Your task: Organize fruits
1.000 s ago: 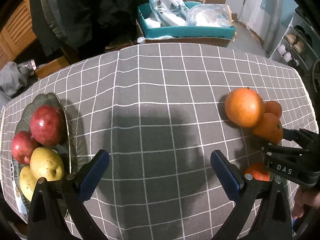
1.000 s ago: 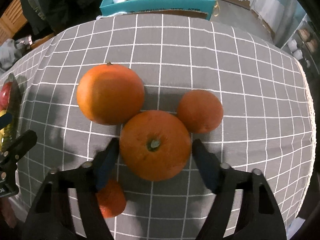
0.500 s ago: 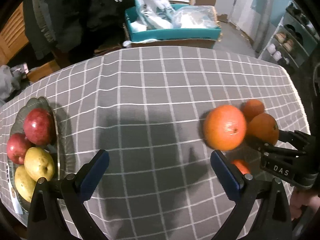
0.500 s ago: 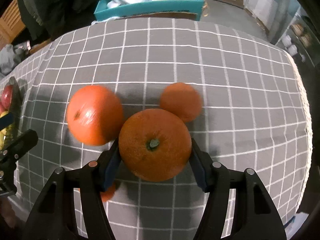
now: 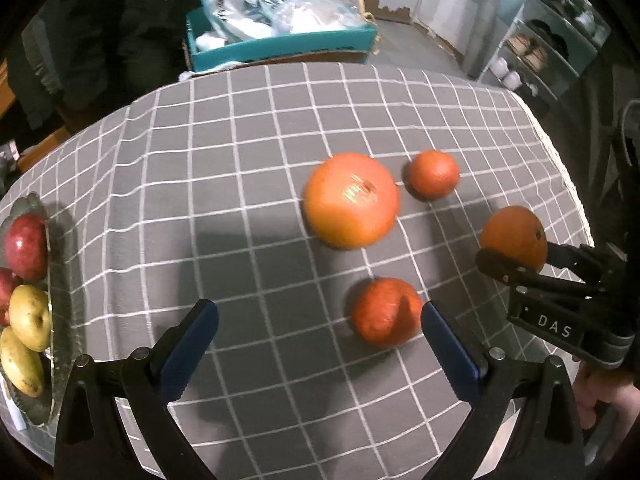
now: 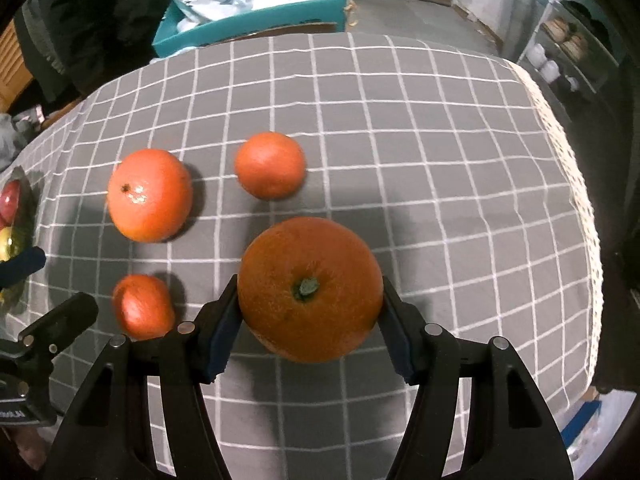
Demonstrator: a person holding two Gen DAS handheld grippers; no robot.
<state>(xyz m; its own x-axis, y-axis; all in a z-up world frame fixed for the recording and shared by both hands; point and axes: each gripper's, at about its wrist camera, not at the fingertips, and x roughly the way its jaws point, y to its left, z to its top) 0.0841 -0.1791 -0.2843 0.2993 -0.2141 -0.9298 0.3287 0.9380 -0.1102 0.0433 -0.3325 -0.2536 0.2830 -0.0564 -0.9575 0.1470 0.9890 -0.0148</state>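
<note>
- Between the pads of the right gripper [image 6: 308,320]: one large orange [image 6: 309,289], stem end up, clamped on both flanks and raised clear of the checked tablecloth [image 6: 400,140].
- In the left wrist view, the same orange [image 5: 514,236] at the right edge, pinched by the black fingers of the right gripper [image 5: 520,258], part of a hand [image 5: 604,392] visible below.
- Left gripper [image 5: 320,332]: jaws wide apart, nothing pressed between the pads.
- Just inside the right-hand pad of the left gripper: a small reddish orange [image 5: 386,312], resting on the cloth, close to the pad, contact not discernible.
- Ahead of the left gripper, beyond the small one: the largest orange [image 5: 351,200], blurred, on the cloth.
- Beside it to the right, near but apart: a small mandarin [image 5: 434,174].
- At the far left edge: a glass dish [image 5: 60,360] holding red apples [image 5: 25,246] and yellow pears [image 5: 30,322], well apart from all oranges.
- Past the far table edge: a teal box [image 5: 280,46] with plastic bags.
</note>
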